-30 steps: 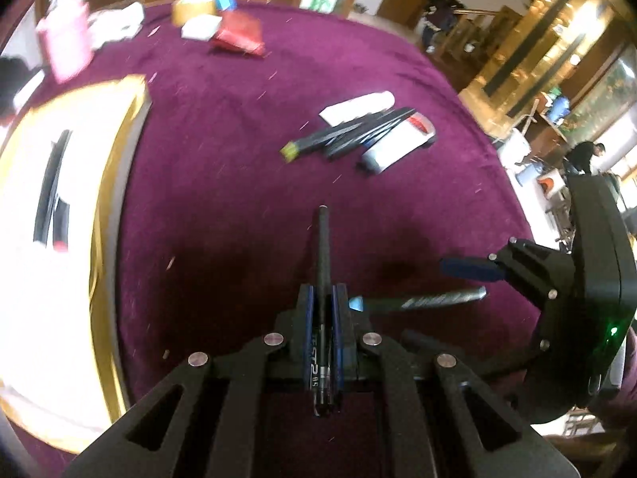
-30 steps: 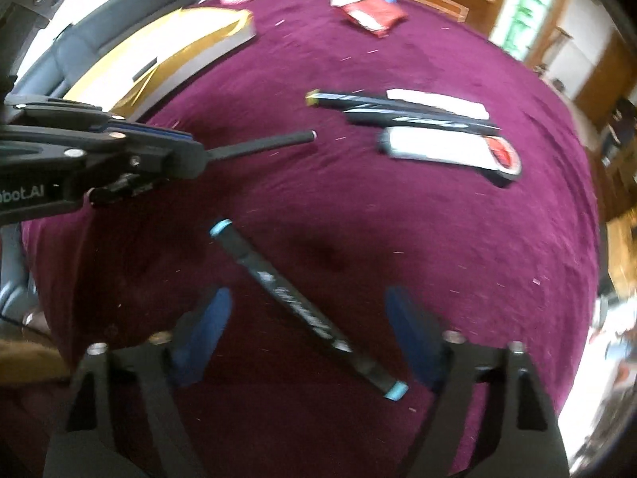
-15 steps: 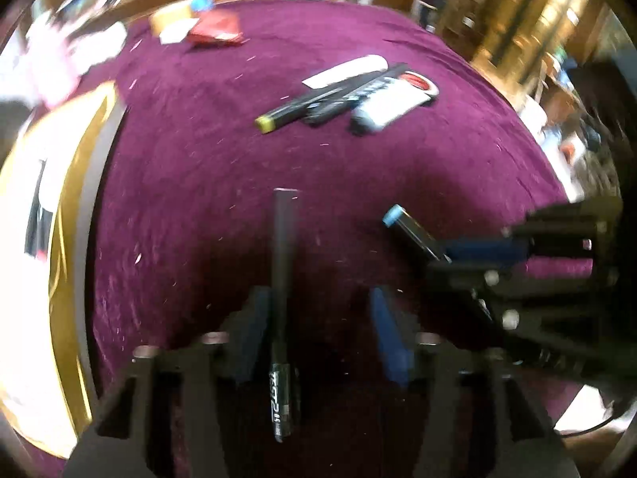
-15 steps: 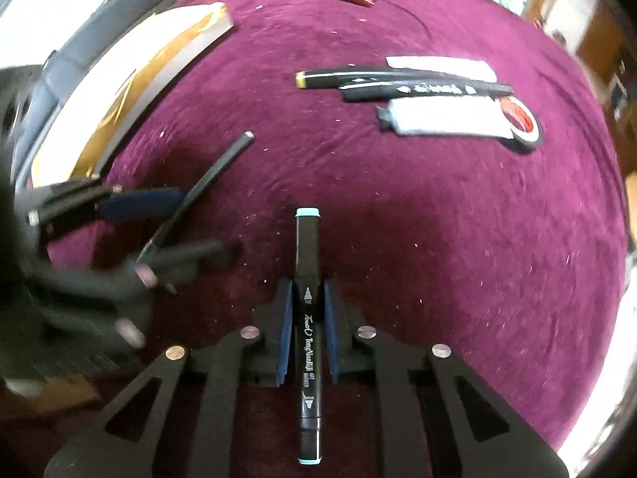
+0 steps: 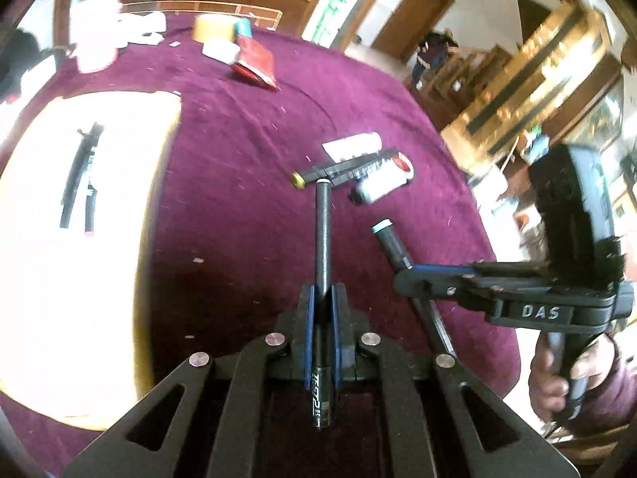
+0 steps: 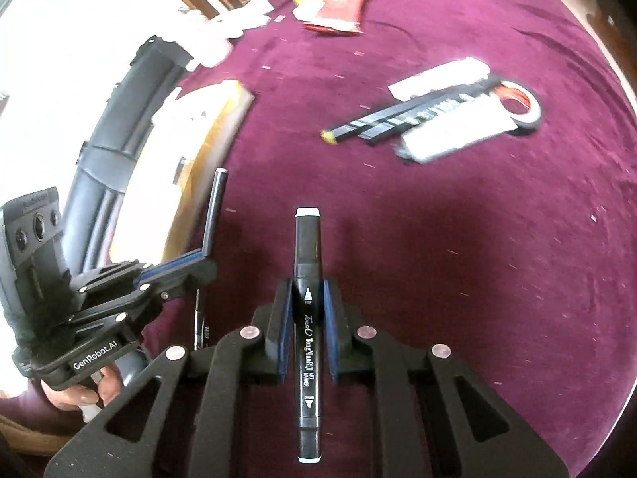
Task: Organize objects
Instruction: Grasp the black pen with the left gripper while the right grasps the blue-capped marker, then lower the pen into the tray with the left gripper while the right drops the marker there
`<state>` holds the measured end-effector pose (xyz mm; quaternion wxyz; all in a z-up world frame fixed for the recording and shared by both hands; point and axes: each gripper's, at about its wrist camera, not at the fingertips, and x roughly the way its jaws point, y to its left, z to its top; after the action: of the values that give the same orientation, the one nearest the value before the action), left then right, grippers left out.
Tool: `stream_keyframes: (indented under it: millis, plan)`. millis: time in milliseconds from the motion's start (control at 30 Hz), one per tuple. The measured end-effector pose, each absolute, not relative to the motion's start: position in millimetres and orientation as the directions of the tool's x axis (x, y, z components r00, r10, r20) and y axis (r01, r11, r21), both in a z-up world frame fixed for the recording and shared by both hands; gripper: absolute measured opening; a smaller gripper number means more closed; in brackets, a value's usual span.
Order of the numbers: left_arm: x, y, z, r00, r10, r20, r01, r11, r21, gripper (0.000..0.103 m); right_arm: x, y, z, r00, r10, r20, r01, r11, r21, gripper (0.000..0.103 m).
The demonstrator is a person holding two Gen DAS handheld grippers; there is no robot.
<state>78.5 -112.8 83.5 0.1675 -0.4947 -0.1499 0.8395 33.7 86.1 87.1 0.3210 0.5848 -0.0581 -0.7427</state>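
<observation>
Between the right gripper's [image 6: 304, 332] closed jaws, an art marker [image 6: 307, 318] reads "Touch TongNanBiJi"; the left gripper [image 5: 322, 334], half-open earlier, now clamps a black pen [image 5: 323, 255].

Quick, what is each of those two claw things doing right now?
Left gripper: closed on a thin black pen.
Right gripper: closed on a black art marker.
</observation>
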Motion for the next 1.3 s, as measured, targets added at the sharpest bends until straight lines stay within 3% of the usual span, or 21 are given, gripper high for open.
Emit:
stream_keyframes:
  millis: [300, 567, 900, 1200, 1300]
  plan:
    - [83, -219, 114, -0.539, 0.412, -0.735, -0.02, -0.878, -0.478, 0.005, 30, -5, 110, -0.044, -0.636, -0.77, 0.432, -0.707, 0.56, 0.013]
    - [54, -308, 78, -0.489, 0.306, -0.817, 0.115, -0.906, -0.408, 0.005, 5, -88, 88, -0.035, -0.623, -0.781, 0.35, -0.74, 0.574, 0.013]
    - [6, -340, 24, -0.389, 0.243, -0.889, 0.136, -0.939, -0.316, 0.005, -21, -133, 61, -0.158, -0.438, -0.885, 0.279, -0.879, 0.386, 0.013]
    - [-8, -336, 24, -0.39, 0.212, -0.896, 0.114, -0.955, -0.275, 0.005, -38, -145, 57, -0.232, -0.305, -0.924, 0.261, -0.934, 0.243, 0.013]
    - [-5, -337, 27, -0.395, 0.209, -0.895, 0.122, -0.953, -0.276, 0.011, -41, -147, 57, -0.235, -0.293, -0.927, 0.26, -0.938, 0.231, 0.013]
